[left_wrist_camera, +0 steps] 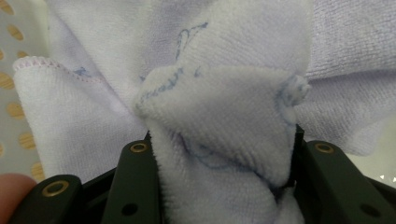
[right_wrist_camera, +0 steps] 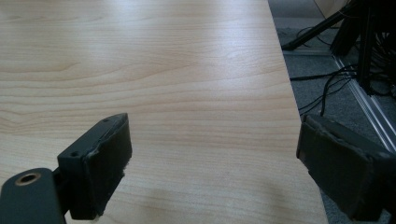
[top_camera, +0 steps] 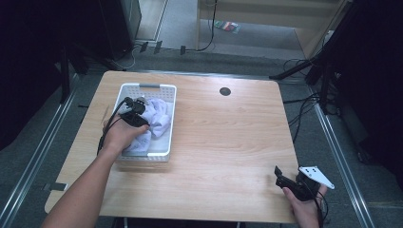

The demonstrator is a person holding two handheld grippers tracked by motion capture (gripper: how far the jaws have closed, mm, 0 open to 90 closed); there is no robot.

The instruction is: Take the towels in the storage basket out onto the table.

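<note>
So the left gripper (top_camera: 138, 114) is down in the white perforated basket (top_camera: 147, 87) on the left side of the wooden table (top_camera: 228, 142), jaws clamped tight on a bunched fold of the pale lavender towel (left_wrist_camera: 219, 112) lying inside. The right gripper (right_wrist_camera: 212, 168) just sits spread wide over the table's near right corner, nothing in it.

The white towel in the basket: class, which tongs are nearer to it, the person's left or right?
Left. The left tongs are shut on the white towel inside the basket. The right tongs hang open over the table's near right corner, well apart from it.
</note>
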